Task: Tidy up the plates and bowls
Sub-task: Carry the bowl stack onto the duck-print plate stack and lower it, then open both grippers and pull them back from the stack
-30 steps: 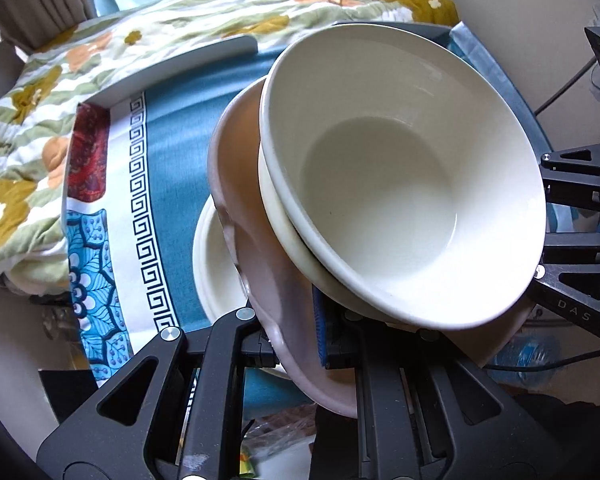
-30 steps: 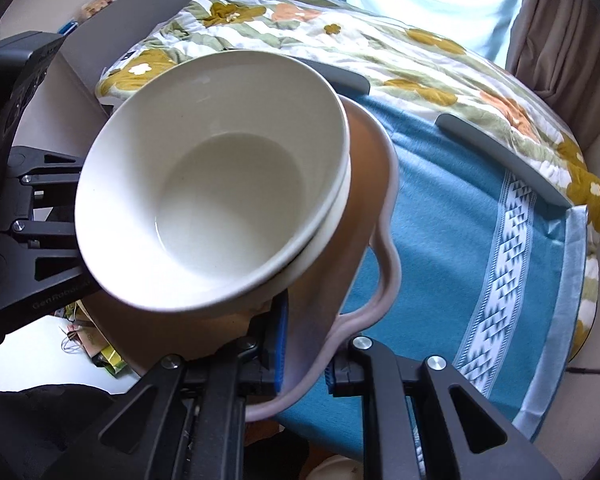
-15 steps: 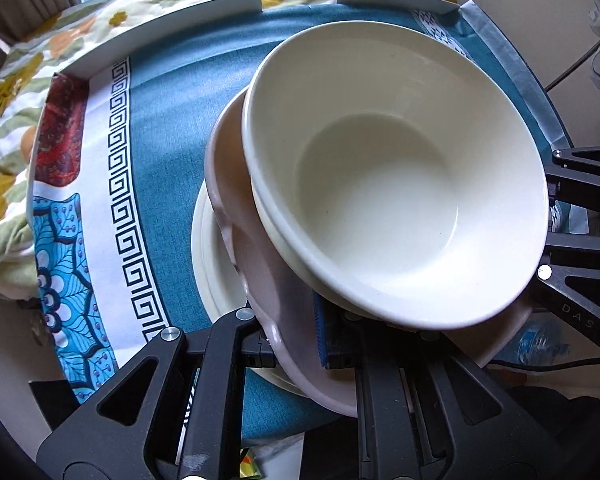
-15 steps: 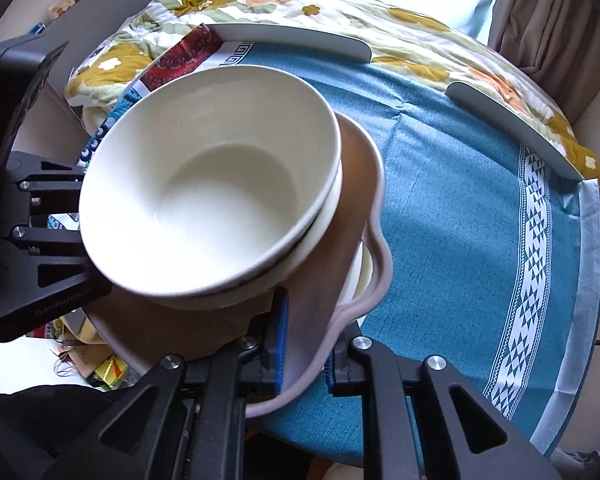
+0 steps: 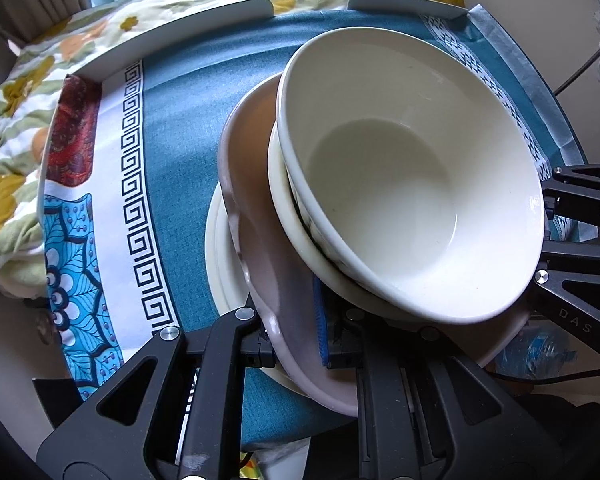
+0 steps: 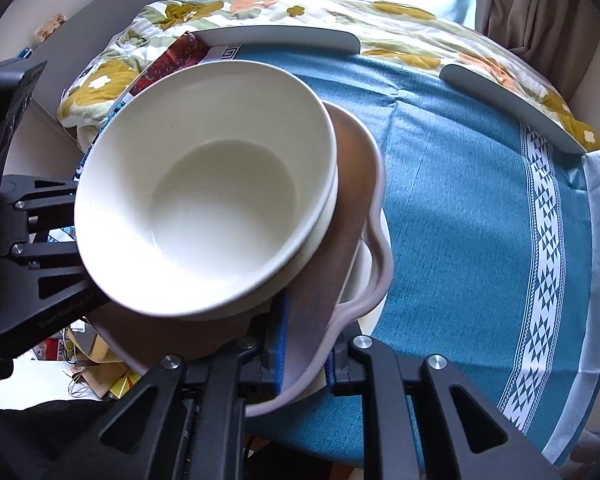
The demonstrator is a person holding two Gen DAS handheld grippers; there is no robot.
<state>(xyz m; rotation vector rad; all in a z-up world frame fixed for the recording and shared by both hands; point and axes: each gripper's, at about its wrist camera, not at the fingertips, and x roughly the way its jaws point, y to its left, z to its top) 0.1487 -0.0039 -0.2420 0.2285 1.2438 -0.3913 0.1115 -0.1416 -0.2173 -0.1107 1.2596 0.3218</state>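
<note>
Pinching the pink plate [image 5: 260,248] at opposite rims, I have my left gripper [image 5: 296,332] and right gripper [image 6: 304,356] both clamped on it. Two nested bowls [image 6: 204,184] sit on the plate. It lies tilted on a cream plate [image 5: 220,264], which rests on the blue cloth [image 6: 460,200].

"DAS" — on the right hand-held gripper [image 5: 572,240]; nothing else legible.
</note>
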